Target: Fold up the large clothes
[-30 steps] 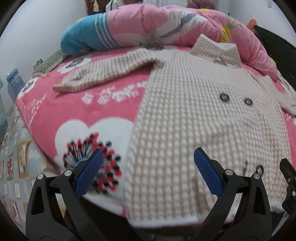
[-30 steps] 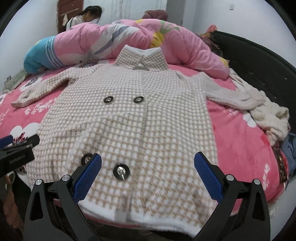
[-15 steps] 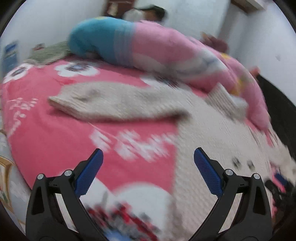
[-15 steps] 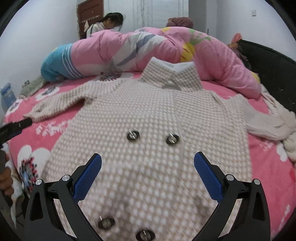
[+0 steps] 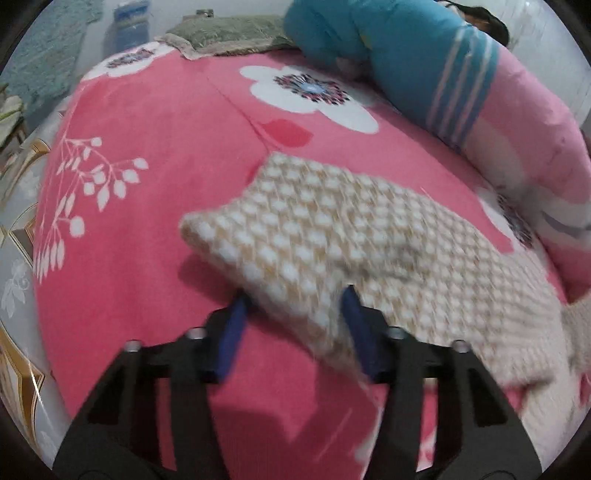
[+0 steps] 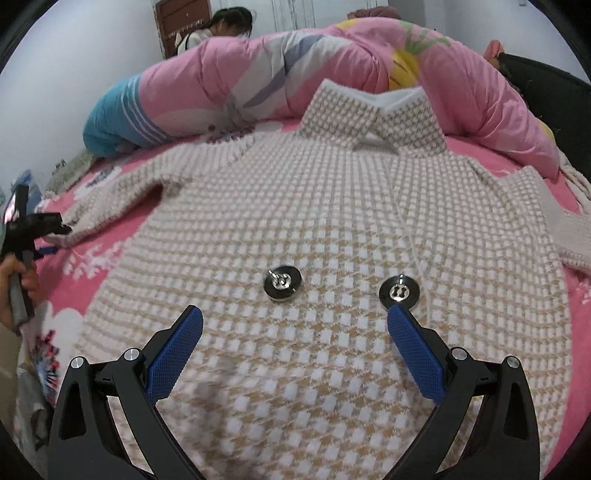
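Note:
A beige-and-white houndstooth coat (image 6: 314, 221) lies face up on the pink bed sheet (image 5: 147, 184), collar (image 6: 373, 114) at the far side. Its left sleeve (image 5: 332, 229) stretches out sideways. My left gripper (image 5: 295, 321) has the cuff end of that sleeve between its blue pads; the jaws are closing around it and still stand apart. In the right wrist view, that left gripper (image 6: 55, 229) shows at the left edge, held by a hand (image 6: 14, 280). My right gripper (image 6: 295, 343) hangs open over the coat's front, just short of two dark buttons (image 6: 282, 284).
A rolled pink and blue quilt (image 6: 258, 81) lies along the far side of the bed. A grey-green cloth (image 5: 229, 33) sits at the far corner. A person (image 6: 221, 26) is behind the quilt. A black bed frame (image 6: 546, 74) borders the right. The bed's edge drops off at left.
My left gripper swung away from the coat's hem to the left sleeve's cuff, and its jaws narrowed around it. My right gripper moved forward up the coat to the upper buttons.

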Demonstrator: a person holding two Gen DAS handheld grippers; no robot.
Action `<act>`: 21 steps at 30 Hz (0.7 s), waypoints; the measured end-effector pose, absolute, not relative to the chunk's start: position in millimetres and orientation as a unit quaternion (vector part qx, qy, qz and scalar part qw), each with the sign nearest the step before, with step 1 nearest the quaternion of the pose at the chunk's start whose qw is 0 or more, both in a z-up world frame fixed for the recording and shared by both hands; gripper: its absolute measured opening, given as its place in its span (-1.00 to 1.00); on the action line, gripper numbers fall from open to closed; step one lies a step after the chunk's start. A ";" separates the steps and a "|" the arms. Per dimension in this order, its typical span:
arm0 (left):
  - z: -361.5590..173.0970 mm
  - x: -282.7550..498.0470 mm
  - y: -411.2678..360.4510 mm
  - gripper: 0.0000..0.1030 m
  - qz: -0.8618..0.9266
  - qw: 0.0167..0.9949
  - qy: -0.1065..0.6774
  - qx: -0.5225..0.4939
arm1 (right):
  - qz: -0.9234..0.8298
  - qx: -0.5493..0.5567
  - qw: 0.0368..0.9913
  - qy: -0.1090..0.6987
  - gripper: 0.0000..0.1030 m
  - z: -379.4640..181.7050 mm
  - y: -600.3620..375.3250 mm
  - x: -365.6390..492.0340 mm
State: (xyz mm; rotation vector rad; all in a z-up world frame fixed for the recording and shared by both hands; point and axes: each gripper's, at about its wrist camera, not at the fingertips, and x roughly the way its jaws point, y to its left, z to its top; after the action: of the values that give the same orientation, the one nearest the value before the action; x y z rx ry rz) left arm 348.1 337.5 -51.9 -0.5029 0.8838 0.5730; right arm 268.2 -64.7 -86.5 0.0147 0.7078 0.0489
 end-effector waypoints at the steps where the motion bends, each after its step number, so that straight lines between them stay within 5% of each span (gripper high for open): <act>1: -50.1 351.1 337.1 -0.31 0.277 0.837 0.415 -0.226 | 0.028 0.015 0.937 0.347 0.89 -87.2 -67.1 267.3; 3: -42.2 360.3 327.6 -0.58 0.296 0.841 0.412 -0.186 | 0.028 0.023 0.939 0.342 0.89 -85.0 -71.5 263.5; 5: -26.1 363.1 312.6 -0.63 0.305 0.851 0.402 -0.149 | 0.026 0.023 0.943 0.332 0.89 -81.2 -76.0 256.2; 15: 125.0 371.0 102.1 -0.66 0.124 0.951 0.281 0.022 | 0.019 0.081 0.947 0.312 0.89 -81.3 -114.9 206.9; 21: 140.2 356.9 -60.4 -0.57 -0.054 0.957 0.274 0.076 | -0.006 0.090 0.944 0.317 0.89 -91.0 -136.8 182.9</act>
State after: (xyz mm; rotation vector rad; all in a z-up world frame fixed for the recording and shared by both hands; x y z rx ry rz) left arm 356.9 -60.4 140.2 0.1534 0.5568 -0.1094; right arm 182.9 -136.8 -91.0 0.1834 0.6450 -0.0127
